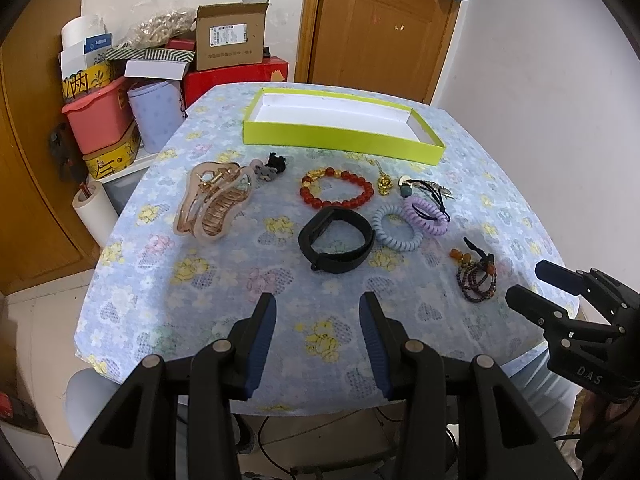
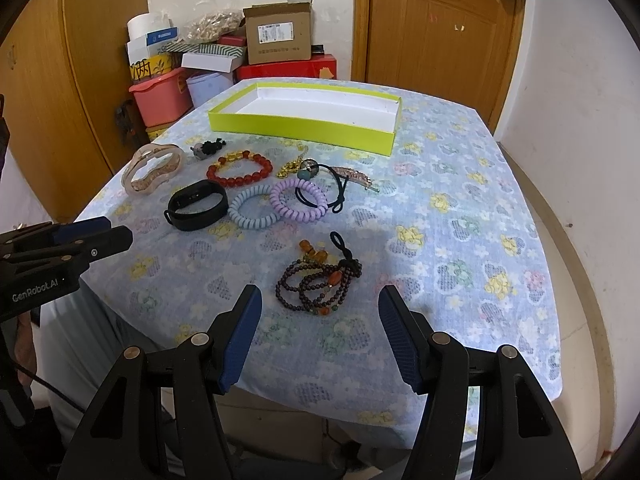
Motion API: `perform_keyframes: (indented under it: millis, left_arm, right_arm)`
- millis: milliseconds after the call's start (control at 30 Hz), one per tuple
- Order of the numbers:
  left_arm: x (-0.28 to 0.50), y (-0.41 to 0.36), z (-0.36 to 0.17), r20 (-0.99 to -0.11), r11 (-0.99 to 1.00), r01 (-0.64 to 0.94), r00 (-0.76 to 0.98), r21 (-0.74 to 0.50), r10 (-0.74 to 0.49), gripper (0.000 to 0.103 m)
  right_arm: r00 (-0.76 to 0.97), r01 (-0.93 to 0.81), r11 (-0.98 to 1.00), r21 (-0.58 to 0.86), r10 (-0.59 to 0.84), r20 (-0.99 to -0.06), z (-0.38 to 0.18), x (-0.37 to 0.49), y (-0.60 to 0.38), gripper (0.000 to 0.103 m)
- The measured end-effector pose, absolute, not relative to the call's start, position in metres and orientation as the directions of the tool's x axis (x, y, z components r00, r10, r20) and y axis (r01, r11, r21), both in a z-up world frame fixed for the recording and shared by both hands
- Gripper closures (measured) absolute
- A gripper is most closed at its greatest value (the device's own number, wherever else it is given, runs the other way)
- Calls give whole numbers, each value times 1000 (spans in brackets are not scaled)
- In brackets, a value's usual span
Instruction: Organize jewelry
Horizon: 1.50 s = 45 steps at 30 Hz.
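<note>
Left hand-held gripper hangs over the near edge of the desk with its floral blue cloth, jaws spread wide, nothing between them. Going left to right on the desk: translucent beige plastic claw hair clip, small grey-and-black cat-shaped hair tie, red-and-gold glass bead bracelet, black rubber fitness band just in front of it, pale blue spiral coil hair tie touching a lilac spiral coil hair tie, gold chain pendant behind them, then a dark maroon wooden bead strand with amber beads nearest the right side. Right hand-held gripper also wide open and empty, hovering just short of that maroon strand, which sits roughly centred between its fingers. Shallow lime-green cardboard tray with white inside sits at the far side of the desk, apparently holding nothing, so the sorting looks not yet started. Step in hand, by my read: first pick. Next move likely calls for lowering the right gripper onto the bunched maroon strand, closing on the thick knot so loose loops don't trail, then carrying it to the tray.
</note>
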<state>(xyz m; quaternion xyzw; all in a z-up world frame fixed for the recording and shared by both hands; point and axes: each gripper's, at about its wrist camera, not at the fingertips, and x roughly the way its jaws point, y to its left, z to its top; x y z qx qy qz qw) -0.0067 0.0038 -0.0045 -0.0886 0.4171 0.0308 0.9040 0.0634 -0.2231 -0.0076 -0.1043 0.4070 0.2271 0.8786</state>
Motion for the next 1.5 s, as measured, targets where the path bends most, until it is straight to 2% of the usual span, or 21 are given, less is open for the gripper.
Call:
perform_keyframes:
  millis: [167,300,700,900,1167,1400,1433,1500]
  left_arm:
    - [-7,11,-3,-755,981,-142,655,-131,-6,58]
    - [0,21,1,-747,979,-161,665,-124,15,54]
    - [22,72,2,-722,973,-216,686,-79,93,47]
    - [43,90,-9,-730,979,-191,679,-78,74,45]
    - [67,91,-22,-739,990,-106,674,-93,3,45]
    - [80,97,-27,-733,990,-98,681,-101,-7,46]
    - [80,98,-27,-727,989,-101,686,-104,-6,47]
    - [79,99,-26,-718,989,-99,696,-112,-11,57]
  right_arm:
    - [559,-493,870,10,325,-763,-8,66,-222,42]
    - [556,-501,866,16,336,-760,-9,69,-221,34]
    - [537,-519,854,32,355,-766,-13,87,-217,34]
    - [525,-519,854,43,357,-773,-17,98,-216,34]
    - [515,-500,865,47,341,-786,-24,107,-219,34]
    - [513,-494,869,44,332,-792,-27,110,-219,34]
    - [513,-493,869,44,331,-792,-27,110,-219,34]
    - [513,-491,870,41,327,-794,-28,111,-219,34]
